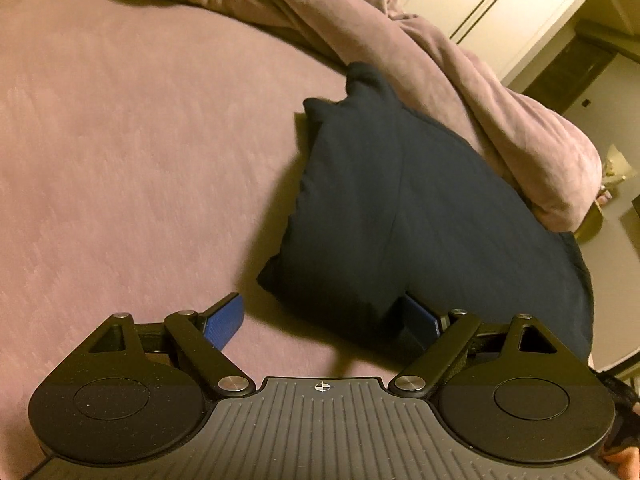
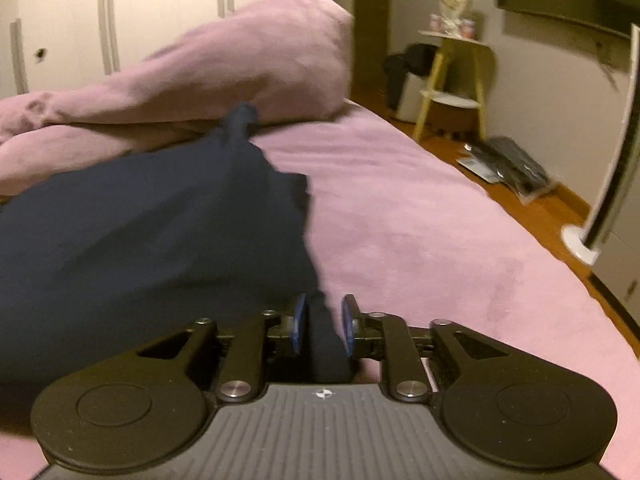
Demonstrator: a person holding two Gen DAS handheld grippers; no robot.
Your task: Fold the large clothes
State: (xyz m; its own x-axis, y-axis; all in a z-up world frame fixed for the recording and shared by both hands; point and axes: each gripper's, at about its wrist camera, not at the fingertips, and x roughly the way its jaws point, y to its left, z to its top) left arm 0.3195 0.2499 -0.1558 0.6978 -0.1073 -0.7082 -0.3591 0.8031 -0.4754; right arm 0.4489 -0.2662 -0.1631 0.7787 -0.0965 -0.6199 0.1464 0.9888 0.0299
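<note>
Now your left gripper stands spread wide at the near edge of the navy garment, nothing pinched. Your right gripper is partly parted, a navy fold between its pads. Bare pink bed lies open leftward; the heaped blanket borders the garment's far side.

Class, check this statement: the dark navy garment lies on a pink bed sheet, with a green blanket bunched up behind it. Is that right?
Not quite. The blanket is pink, not green; both wrist views show it. The rest holds: the navy garment lies on the pink bed sheet, with the blanket behind it.
</note>
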